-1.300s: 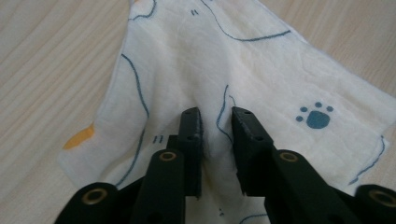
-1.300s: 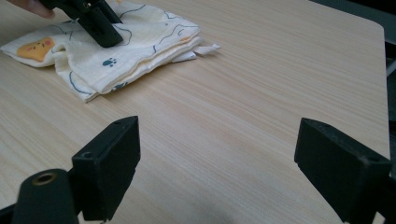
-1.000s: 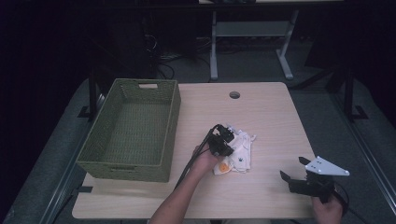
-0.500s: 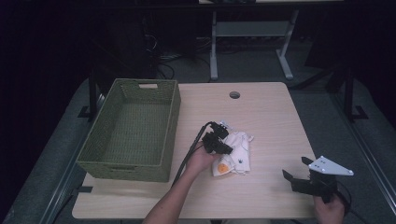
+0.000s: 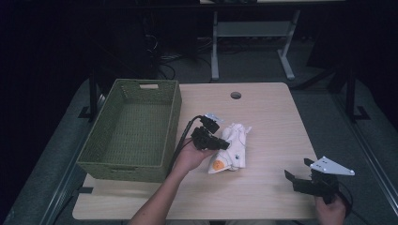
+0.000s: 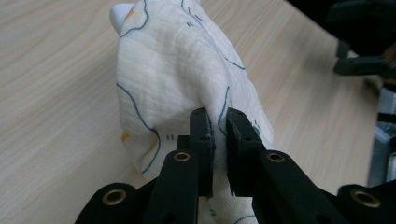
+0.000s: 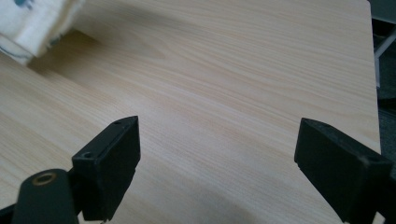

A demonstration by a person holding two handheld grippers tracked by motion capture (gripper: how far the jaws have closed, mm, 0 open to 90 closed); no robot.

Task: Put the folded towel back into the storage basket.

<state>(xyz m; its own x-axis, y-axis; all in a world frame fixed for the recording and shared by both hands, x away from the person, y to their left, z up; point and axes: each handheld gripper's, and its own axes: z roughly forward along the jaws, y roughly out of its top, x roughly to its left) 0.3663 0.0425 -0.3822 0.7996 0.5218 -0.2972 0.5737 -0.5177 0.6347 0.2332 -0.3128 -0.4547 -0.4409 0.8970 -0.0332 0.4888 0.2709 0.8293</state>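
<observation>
Reaching in from the table's near edge, the left hand (image 5: pixel 187 157) angles its left gripper (image 5: pixel 219 143) onto the printed white cloth (image 5: pixel 232 149) beside the green basket (image 5: pixel 129 164). Its jaws pinch a cloth fold (image 6: pixel 217 105). Near the table's right corner, the right gripper (image 7: pixel 217 163) hovers wide open, holding nothing.

I worked at a light wooden table (image 5: pixel 272 117) with a round cable hole (image 5: pixel 235 95) in its far edge, well beyond my tongs. The room around was dark. Grey floor (image 5: pixel 319 101) ran past the table on all sides. Further off stood a pale metal desk frame (image 5: pixel 248 33) on splayed feet, with loose cables (image 5: pixel 164 61) lying beside it.
</observation>
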